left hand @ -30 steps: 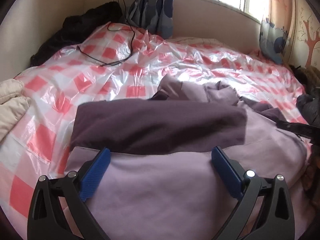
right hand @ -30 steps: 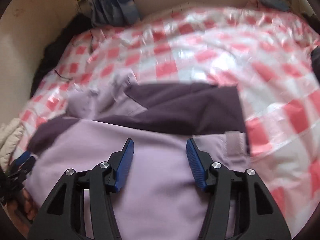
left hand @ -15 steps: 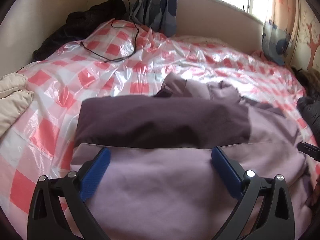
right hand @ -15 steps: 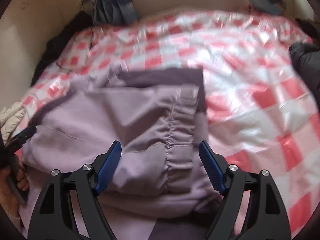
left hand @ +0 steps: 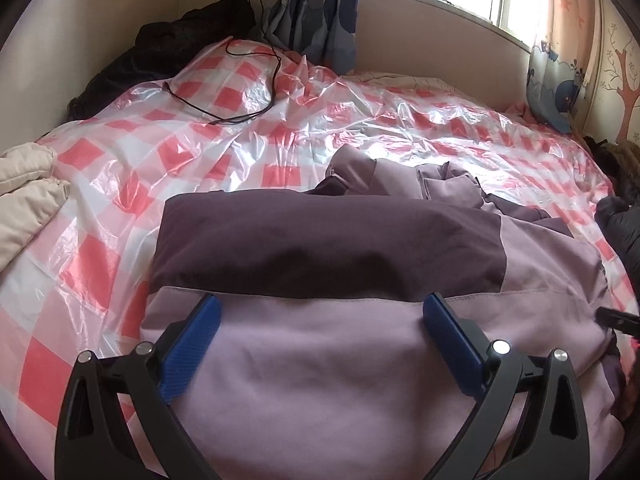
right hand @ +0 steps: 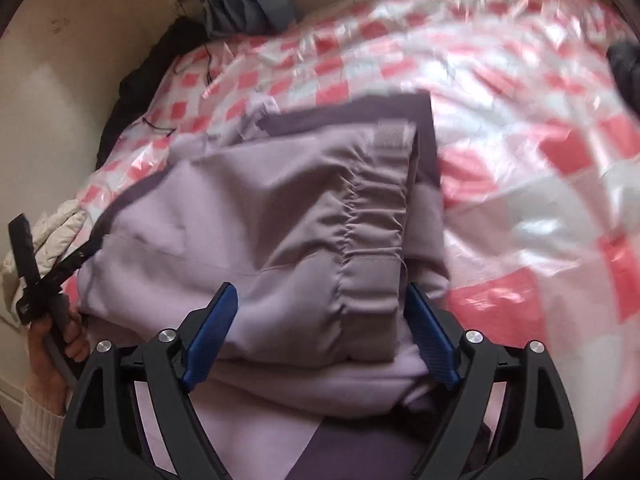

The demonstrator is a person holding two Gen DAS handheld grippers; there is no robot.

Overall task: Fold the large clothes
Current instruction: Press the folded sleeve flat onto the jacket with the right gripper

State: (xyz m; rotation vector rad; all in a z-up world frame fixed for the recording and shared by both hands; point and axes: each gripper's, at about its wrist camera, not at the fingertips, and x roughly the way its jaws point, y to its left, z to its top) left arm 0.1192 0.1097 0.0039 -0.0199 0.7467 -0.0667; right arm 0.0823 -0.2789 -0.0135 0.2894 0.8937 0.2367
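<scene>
A lilac jacket with a dark purple band lies partly folded on the bed. My left gripper hovers open and wide over its near part, with nothing pinched. In the right wrist view a sleeve with a gathered cuff lies folded across the jacket. My right gripper straddles that cuff. Its jaws are opening, and the blue pads stand clear of the cloth on both sides. At the left edge of that view a hand holds the left gripper.
A pink-and-white checked plastic sheet covers the bed. A black cable trails over its far left. Dark clothing is piled in the back corner. A cream padded garment lies left and a dark garment right.
My right gripper's jaws have spread wider and it has shifted across the jacket. The gathered cuff now lies folded on top of the lilac body. The left gripper has hardly moved.
</scene>
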